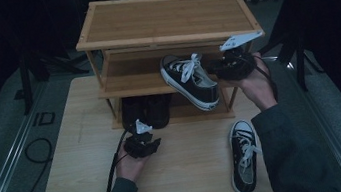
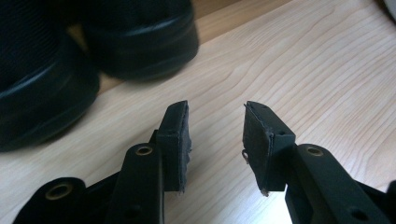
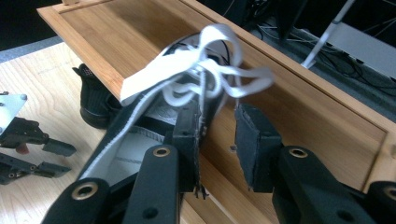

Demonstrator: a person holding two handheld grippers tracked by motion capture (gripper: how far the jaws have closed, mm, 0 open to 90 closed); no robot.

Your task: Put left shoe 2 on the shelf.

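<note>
Black canvas sneaker with white laces sits tilted on the bamboo shoe rack middle shelf, right gripper released beside it, left gripper open and empty; next, probably fetch sneaker 2 from the table.

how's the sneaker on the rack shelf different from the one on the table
The sneaker on the shelf rests on the rack's middle shelf, overhanging its front edge; the sneaker on the table lies flat on the tabletop. The shelf one sits beside the right gripper; the table one lies untouched. Both are black with white laces and soles.
</note>
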